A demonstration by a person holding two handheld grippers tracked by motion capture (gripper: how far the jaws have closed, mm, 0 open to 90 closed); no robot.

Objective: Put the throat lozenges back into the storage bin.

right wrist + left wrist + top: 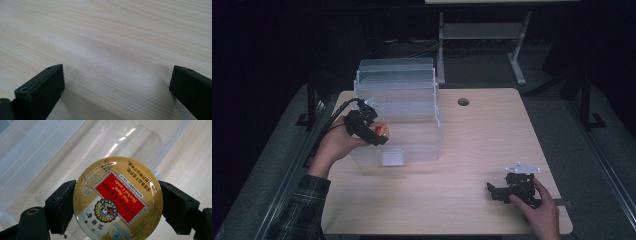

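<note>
A round gold candy tin [117,200] with a red label is clamped between the two black jaws of my left gripper [117,205]. In the high view that gripper [381,134] holds the tin [383,130] over the left front part of a clear plastic bin [432,145]. My right gripper [493,191] rests low over the table near its front right corner. Its jaws stand wide apart in the right gripper view [116,87], with bare wood between them.
The clear bin's lid [396,75] stands open behind it at the table's back left. The light wooden table [462,200] has a round cable hole [463,102] at the back. A desk frame [482,35] stands beyond the table.
</note>
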